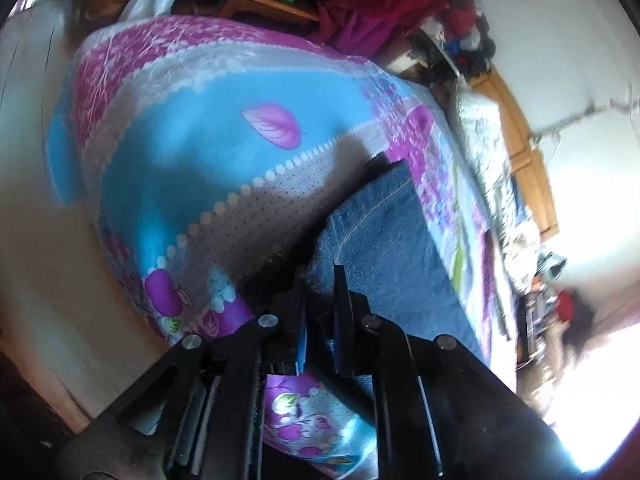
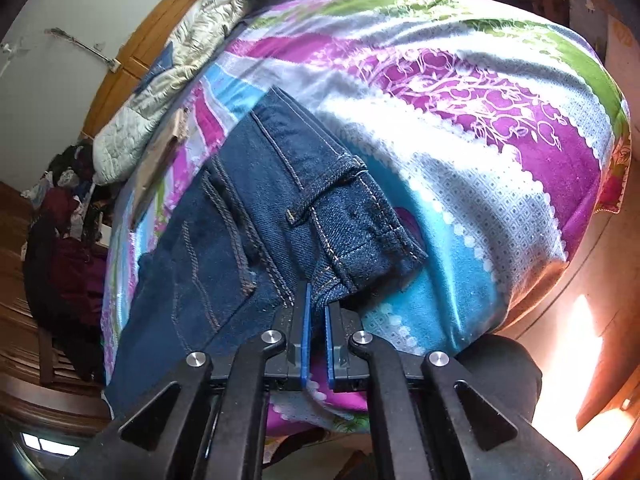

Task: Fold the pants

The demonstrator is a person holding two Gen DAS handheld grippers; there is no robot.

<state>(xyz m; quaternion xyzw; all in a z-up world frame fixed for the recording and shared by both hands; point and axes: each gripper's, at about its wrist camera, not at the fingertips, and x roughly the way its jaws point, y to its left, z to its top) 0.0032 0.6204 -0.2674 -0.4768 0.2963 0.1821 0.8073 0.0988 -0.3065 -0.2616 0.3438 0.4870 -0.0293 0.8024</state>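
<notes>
Jeans lie on a floral bedspread, both grippers' fingers pinching denim.

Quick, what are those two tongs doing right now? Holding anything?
Left tongs: closed on the jeans.
Right tongs: closed on the jeans' waistband.

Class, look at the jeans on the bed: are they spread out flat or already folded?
Folded at least once. In the right wrist view the jeans lie doubled, the waistband layer over another denim layer on the bedsheet.
</notes>
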